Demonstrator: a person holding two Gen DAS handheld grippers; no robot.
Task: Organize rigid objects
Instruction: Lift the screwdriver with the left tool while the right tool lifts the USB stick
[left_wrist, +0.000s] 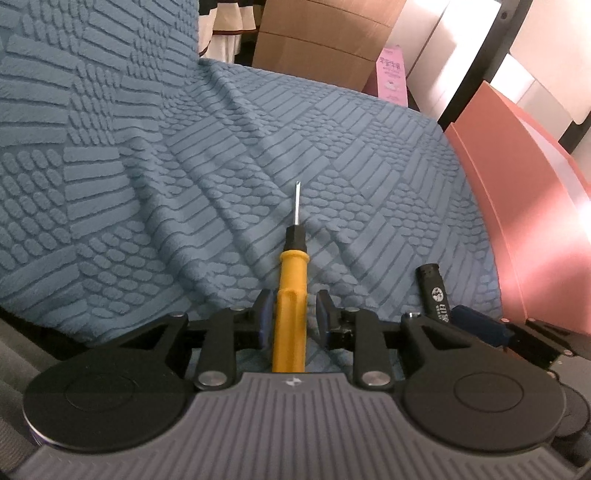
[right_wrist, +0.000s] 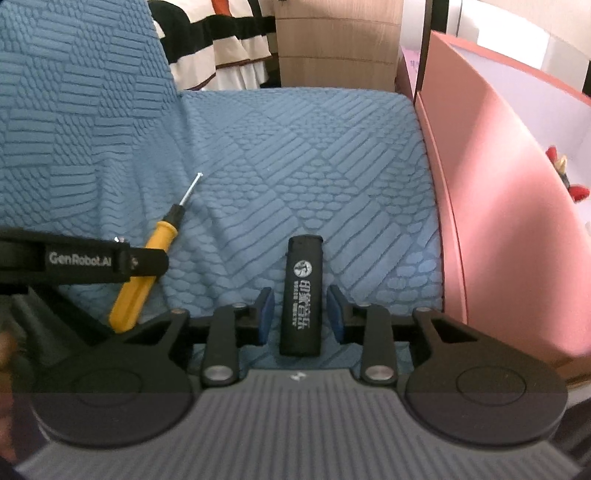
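A yellow-handled screwdriver (left_wrist: 289, 295) lies on a blue textured sofa cover (left_wrist: 147, 166) at lower centre of the left wrist view, tip pointing up the frame. The left gripper (left_wrist: 290, 314) straddles its handle, pads slightly apart from it on both sides. At lower centre of the right wrist view, a black lighter (right_wrist: 302, 295) lies between the right gripper's (right_wrist: 301, 314) spread pads, untouched. A pink box (right_wrist: 498, 221) stands along the right edge.

Each gripper (left_wrist: 291, 317) (right_wrist: 301, 314) has a ribbed grey body, two black round discs, black linkage arms with silver rivets and blue fingertip pads (left_wrist: 265, 314). "GenRobot.AI" marks one arm.
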